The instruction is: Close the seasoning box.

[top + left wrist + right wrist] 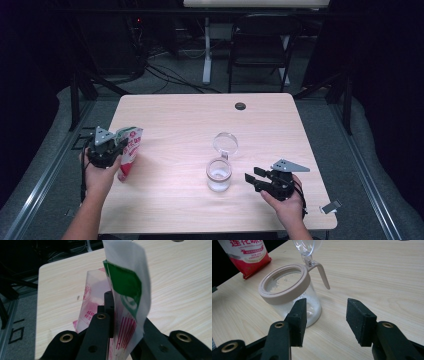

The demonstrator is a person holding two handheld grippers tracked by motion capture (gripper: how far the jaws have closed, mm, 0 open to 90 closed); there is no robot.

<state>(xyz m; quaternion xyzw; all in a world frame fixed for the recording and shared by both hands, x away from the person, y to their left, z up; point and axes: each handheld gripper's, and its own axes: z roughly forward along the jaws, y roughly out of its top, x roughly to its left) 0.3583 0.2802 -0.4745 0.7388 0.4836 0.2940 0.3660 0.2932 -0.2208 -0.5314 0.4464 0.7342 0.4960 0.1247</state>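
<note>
A red, white and green pouch (131, 150) stands at the table's left edge, pinched in my left gripper (118, 146), which is shut on its upper part. In the left gripper view the pouch (126, 287) rises between the black jaws of that gripper (117, 312) and hides part of the right one. A clear glass jar (219, 176) with a beige rim stands near the middle, its clear lid (226, 142) flipped open behind it. My right gripper (252, 177) hovers open just right of the jar. In the right gripper view the jar (287, 290) sits ahead-left of the open right gripper (325, 320), apart from it.
A black round grommet (240, 106) is set into the far side of the table (170, 120). A small grey clip (331, 206) lies at the front right corner. A black chair (260, 45) stands beyond the table, and the pouch (247, 255) shows past the jar.
</note>
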